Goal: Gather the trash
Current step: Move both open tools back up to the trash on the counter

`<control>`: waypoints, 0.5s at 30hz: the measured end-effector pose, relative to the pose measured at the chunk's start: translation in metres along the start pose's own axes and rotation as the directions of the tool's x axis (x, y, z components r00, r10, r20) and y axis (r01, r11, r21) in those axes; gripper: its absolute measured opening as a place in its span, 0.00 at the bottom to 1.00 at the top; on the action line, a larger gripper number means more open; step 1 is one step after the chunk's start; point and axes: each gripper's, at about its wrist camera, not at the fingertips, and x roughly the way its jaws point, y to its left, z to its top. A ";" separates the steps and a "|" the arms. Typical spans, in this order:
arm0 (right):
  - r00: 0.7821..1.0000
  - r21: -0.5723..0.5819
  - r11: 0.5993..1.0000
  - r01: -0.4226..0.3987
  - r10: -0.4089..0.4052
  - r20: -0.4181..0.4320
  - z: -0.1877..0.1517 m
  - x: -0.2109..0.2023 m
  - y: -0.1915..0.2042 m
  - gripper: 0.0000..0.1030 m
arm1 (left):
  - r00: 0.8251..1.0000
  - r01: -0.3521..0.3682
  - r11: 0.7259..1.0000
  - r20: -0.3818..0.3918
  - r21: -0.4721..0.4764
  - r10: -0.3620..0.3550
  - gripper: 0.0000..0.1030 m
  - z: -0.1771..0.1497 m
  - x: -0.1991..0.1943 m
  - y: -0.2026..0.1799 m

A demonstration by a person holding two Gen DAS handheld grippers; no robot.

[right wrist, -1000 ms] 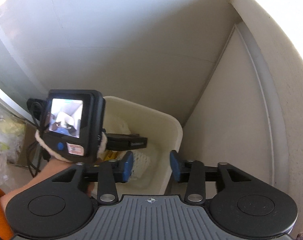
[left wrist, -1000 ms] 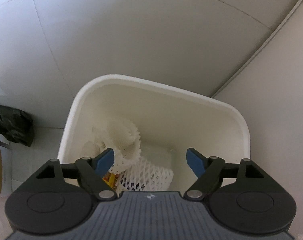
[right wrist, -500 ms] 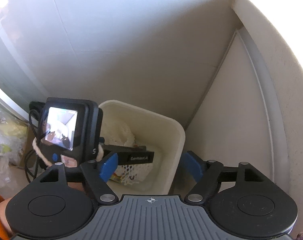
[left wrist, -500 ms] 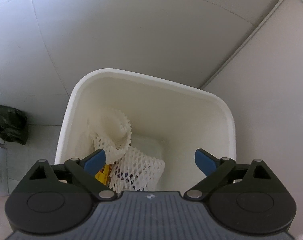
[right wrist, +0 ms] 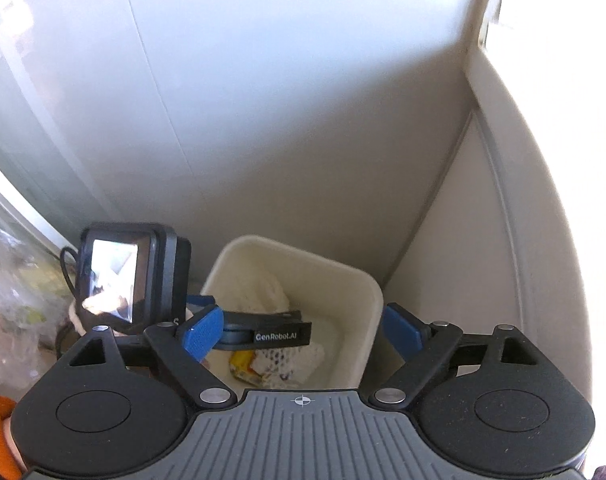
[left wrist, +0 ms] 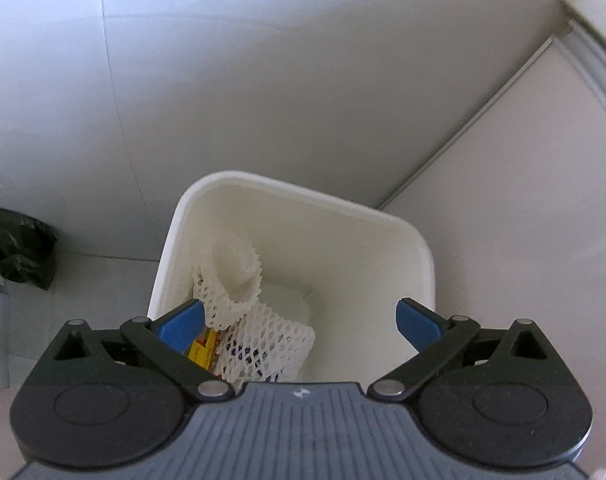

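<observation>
A white trash bin (left wrist: 419, 240) stands in a wall corner; it also shows in the right wrist view (right wrist: 367, 292). Inside lie white foam fruit netting (left wrist: 243, 280) and a yellow and red wrapper (left wrist: 203, 350), also seen in the right wrist view as netting (right wrist: 263, 292) and wrapper (right wrist: 245, 366). My left gripper (left wrist: 299, 320) hangs open and empty above the bin. My right gripper (right wrist: 303, 330) is open and empty above the bin's near side. The left gripper body (right wrist: 263, 330) with its screen shows in the right wrist view over the bin's left rim.
A black plastic bag (left wrist: 17, 252) lies on the floor left of the bin. Clear plastic clutter (right wrist: 11, 292) sits at the far left. White walls (left wrist: 303, 80) close in behind and to the right of the bin.
Both grippers have risen away from the bin, which looks smaller now. Both jaws have opened wider. The trash stays in the bin.
</observation>
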 end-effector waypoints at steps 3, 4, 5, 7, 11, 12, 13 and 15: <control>0.999 0.002 1.000 -0.009 0.009 0.037 0.003 -0.016 0.001 0.87 | 1.000 0.008 1.000 0.021 0.016 -0.008 0.99 0.002 -0.017 -0.002; 0.999 0.001 1.000 -0.013 0.013 0.050 0.003 -0.021 0.000 0.87 | 1.000 0.009 1.000 0.028 0.024 -0.010 0.99 0.002 -0.022 -0.003; 0.998 0.000 1.000 -0.015 0.015 0.064 0.004 -0.027 0.000 0.88 | 0.999 0.012 0.999 0.036 0.032 -0.014 0.99 0.003 -0.028 -0.004; 0.995 -0.008 1.000 -0.008 0.008 0.096 0.007 -0.037 0.001 0.90 | 0.999 0.017 0.999 0.047 0.050 -0.020 0.99 0.006 -0.039 -0.007; 0.989 -0.006 1.000 0.010 -0.009 0.150 0.012 -0.054 -0.007 0.91 | 0.996 0.011 0.993 0.081 0.117 -0.021 0.99 0.018 -0.062 -0.013; 0.987 -0.006 1.000 0.010 -0.009 0.161 0.010 -0.061 -0.009 0.91 | 0.995 0.007 0.992 0.101 0.129 -0.020 0.99 0.021 -0.070 -0.015; 0.985 -0.008 1.000 0.013 -0.011 0.172 0.010 -0.068 -0.011 0.91 | 0.993 0.006 0.991 0.119 0.136 -0.023 0.99 0.024 -0.076 -0.016; 0.978 -0.006 1.000 0.030 -0.029 0.205 0.007 -0.080 -0.018 0.92 | 0.989 0.015 0.990 0.146 0.143 -0.036 0.99 0.030 -0.089 -0.019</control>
